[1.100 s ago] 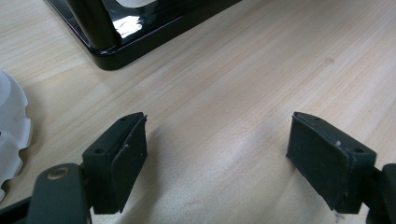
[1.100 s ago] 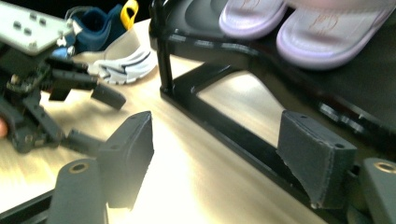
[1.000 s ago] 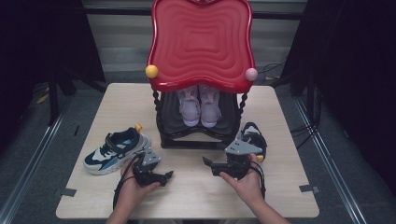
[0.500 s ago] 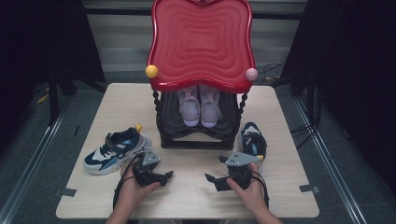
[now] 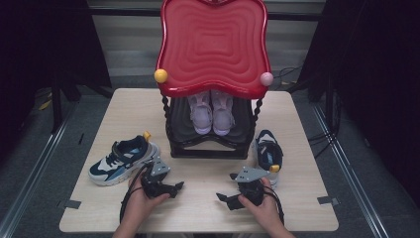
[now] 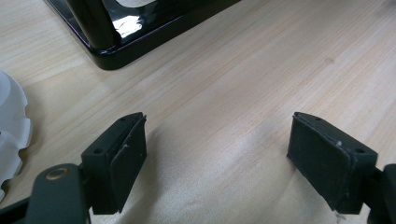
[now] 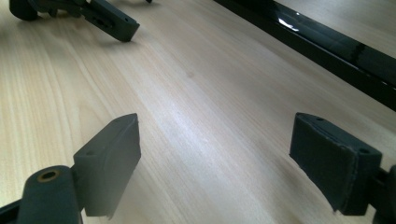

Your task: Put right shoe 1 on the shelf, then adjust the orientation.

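High view: the left tongs and right tongs lie low on the tabletop, facing each other; a blue sneaker sits left of the black rack, its mate right.

Left gripper view: tongs open over bare wood.

Right gripper view: tongs have just been opening, nothing between.

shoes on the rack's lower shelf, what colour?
Pale lilac-pink pair of sneakers, clearest in the high view.

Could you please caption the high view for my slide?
Open left gripper and right gripper rest on table before shoe rack.
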### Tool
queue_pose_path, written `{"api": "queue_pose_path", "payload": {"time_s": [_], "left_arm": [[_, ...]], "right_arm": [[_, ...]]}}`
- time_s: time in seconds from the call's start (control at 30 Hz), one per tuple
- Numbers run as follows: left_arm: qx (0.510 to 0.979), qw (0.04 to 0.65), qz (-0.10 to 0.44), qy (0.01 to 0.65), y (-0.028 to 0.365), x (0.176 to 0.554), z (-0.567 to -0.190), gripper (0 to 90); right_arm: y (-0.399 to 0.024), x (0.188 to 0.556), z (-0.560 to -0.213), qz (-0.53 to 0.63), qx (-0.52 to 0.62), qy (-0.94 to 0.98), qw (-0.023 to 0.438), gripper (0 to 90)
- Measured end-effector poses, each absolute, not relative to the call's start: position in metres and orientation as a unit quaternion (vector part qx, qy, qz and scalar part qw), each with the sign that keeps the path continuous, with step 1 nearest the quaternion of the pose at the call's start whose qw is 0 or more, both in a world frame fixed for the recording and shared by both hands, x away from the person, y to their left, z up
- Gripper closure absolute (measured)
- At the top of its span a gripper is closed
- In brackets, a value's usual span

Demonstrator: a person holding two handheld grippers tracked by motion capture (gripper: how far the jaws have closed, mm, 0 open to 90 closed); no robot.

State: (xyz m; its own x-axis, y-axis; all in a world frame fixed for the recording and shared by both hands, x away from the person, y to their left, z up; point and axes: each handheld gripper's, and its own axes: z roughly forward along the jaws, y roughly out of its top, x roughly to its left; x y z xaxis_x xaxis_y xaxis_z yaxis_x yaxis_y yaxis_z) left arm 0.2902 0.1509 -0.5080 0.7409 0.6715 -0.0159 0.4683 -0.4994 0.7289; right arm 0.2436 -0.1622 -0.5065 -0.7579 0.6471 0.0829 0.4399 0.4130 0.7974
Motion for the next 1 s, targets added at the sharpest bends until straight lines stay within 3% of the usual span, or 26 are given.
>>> {"api": "queue_pose_path", "payload": {"time_s": [0.23,0.73,1.0], "left_arm": [[0.855,0.368,0.14,0.338,0.1504,0.2902,-0.508,16.8],[0.853,0.369,0.135,0.343,0.1507,0.2894,-0.5082,15.2],[0.867,0.337,0.114,0.349,0.1486,0.2887,-0.5004,15.9]], "right_arm": [[-0.1571,0.2463,-0.5093,0.391,0.316,0.858,0.106,14.7],[-0.1533,0.2445,-0.5098,0.376,0.309,0.865,0.119,13.9],[-0.153,0.2444,-0.5097,0.375,0.311,0.865,0.118,13.6]]}}
